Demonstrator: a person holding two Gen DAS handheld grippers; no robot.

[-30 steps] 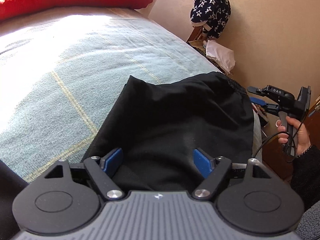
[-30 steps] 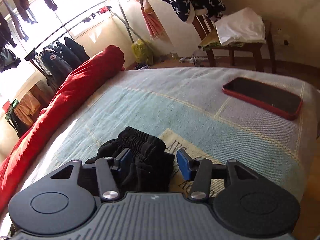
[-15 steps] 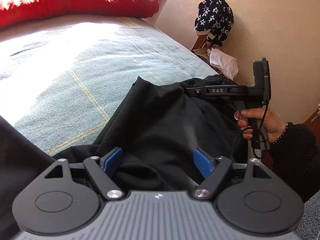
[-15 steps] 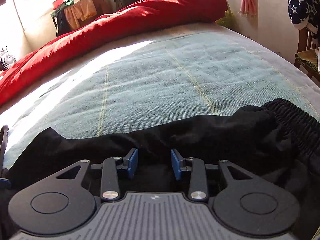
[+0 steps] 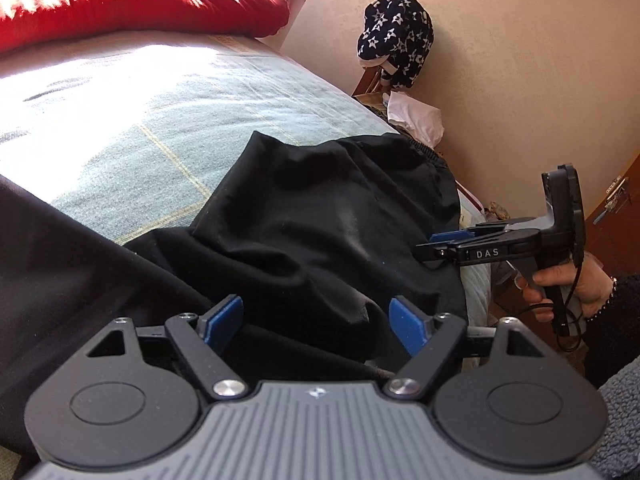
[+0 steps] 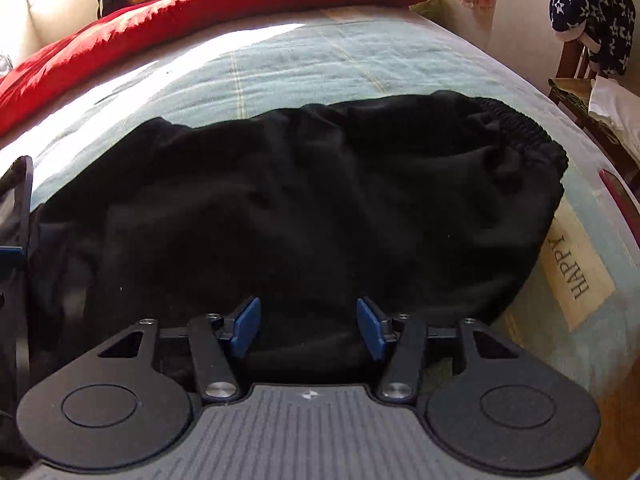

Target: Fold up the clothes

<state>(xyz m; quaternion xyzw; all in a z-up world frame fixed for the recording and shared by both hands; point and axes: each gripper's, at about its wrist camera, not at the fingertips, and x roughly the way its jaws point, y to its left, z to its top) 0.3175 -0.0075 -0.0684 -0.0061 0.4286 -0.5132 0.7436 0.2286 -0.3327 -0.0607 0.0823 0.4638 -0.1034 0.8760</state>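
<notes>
A black garment [image 5: 320, 220] lies crumpled on the light blue bedspread [image 5: 120, 120]. Its elastic waistband [image 6: 520, 132] is at the right end in the right wrist view. My left gripper [image 5: 316, 320] hangs open low over the near part of the cloth, blue pads [image 5: 224, 318] wide apart and gripping nothing. My right gripper [image 6: 308, 322] is open too, just above the garment's near edge. In the left wrist view the right gripper [image 5: 436, 242] sits at the garment's right edge, held by a hand [image 5: 572, 280].
A red duvet [image 5: 140, 4] lies along the far side of the bed. A red phone [image 6: 620, 192] and a "HAPPY" label [image 6: 576, 268] are near the bed's right edge. A chair with a star-patterned garment [image 5: 396, 36] and white cloth [image 5: 416, 118] stands by the wall.
My right gripper has opened wider and drawn back from over the garment to its right edge. The cloth now lies slack. My left gripper stays open in place.
</notes>
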